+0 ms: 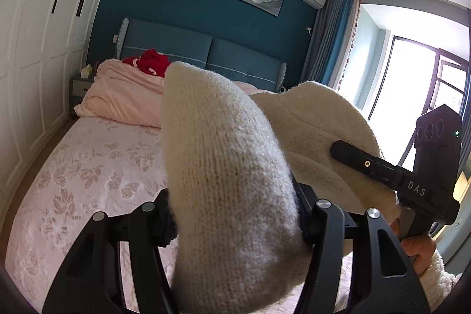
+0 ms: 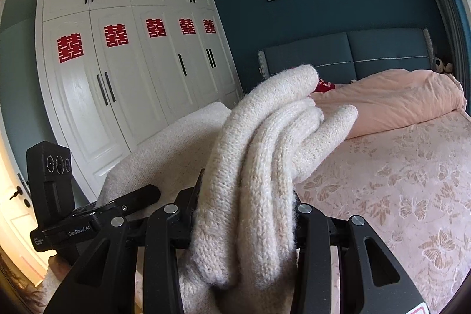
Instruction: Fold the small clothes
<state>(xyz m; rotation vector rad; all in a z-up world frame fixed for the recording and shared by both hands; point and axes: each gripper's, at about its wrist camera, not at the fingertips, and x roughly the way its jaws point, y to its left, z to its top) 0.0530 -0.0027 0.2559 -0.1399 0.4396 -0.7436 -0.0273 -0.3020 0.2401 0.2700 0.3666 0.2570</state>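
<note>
A cream knitted garment (image 1: 223,152) hangs in the air over the bed, bunched into thick folds. My left gripper (image 1: 232,196) is shut on one bunched end, and the cloth hides both of its fingertips. To the right in the same view, a black finger (image 1: 365,164) of the right gripper presses into the garment's other part, with a person's hand (image 1: 418,249) under it. In the right wrist view, my right gripper (image 2: 244,196) is shut on several folds of the knit garment (image 2: 265,152). The left gripper (image 2: 129,199) grips the stretched cloth at lower left.
Below lies a bed with a pink floral sheet (image 1: 88,172). A pink duvet (image 1: 126,96) and a red garment (image 1: 150,62) are heaped near the blue headboard (image 2: 353,52). White wardrobe doors (image 2: 132,78) line one side and a bright window (image 1: 412,72) the other.
</note>
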